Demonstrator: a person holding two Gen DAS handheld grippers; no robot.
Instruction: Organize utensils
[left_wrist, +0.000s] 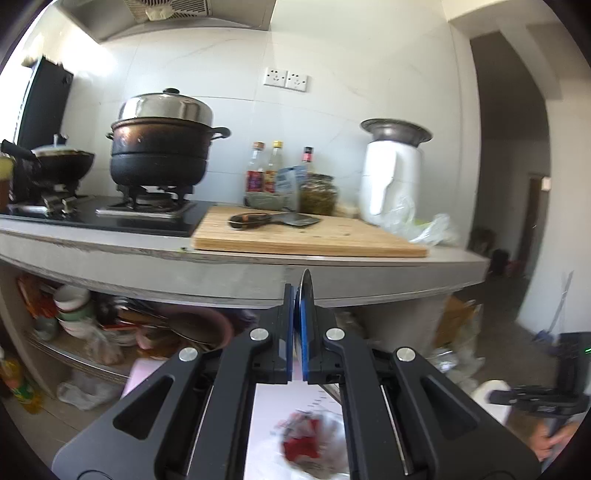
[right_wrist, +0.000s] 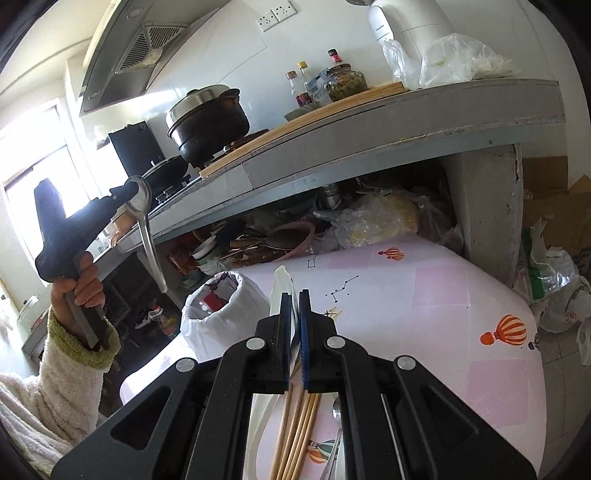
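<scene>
left gripper (right_wrist: 127, 192) clamped on metal spoon (right_wrist: 146, 229), raised beside counter (right_wrist: 369, 125) | right gripper (right_wrist: 294, 306) clamped on white spoon (right_wrist: 282, 291), above table (right_wrist: 424, 295) | chopsticks (right_wrist: 295, 435) lying on table

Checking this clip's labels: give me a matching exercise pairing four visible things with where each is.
1 metal spoon
2 chopsticks
3 knife
4 steamer pot

A on the cutting board
B on the stove burner
C clamped in the left gripper
D on the pink tablecloth

Pairs: 1-C, 2-D, 3-A, 4-B
</scene>
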